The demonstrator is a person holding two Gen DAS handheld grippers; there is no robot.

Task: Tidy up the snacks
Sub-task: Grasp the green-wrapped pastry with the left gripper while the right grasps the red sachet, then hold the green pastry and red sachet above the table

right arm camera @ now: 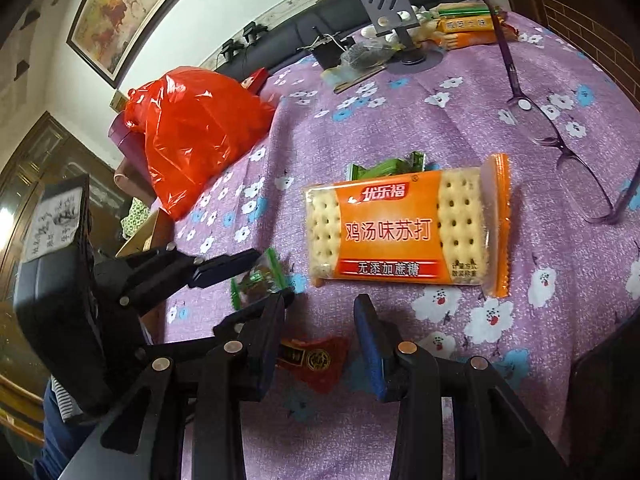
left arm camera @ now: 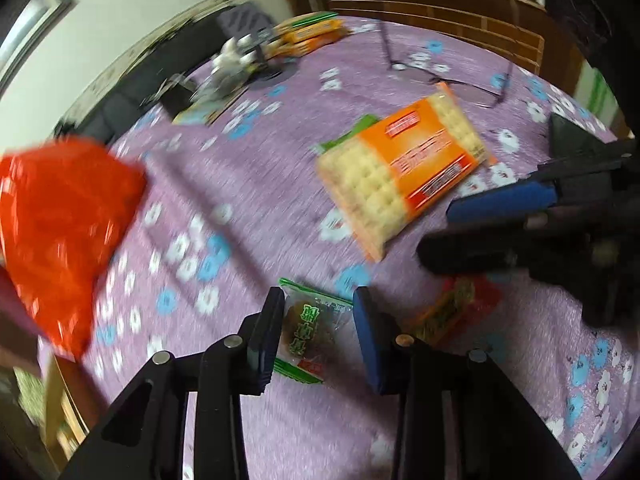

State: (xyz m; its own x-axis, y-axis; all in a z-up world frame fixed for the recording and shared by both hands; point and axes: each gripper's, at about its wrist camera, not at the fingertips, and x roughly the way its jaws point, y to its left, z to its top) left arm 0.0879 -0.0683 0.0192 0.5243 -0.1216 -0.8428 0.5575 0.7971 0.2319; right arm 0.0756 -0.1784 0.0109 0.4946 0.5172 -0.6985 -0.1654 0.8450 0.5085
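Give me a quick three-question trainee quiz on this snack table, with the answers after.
1. True or false: the orange cracker pack stands upright on the purple tablecloth.
2. Which item sits between the fingers of the left gripper? A: green-edged snack packet. B: orange cracker pack. C: red plastic bag.
3. What colour is the wrapper peeking out from under the cracker pack's far edge?

Key: 1 false, it lies flat. 2 A. 3 green; it is the green wrapper.
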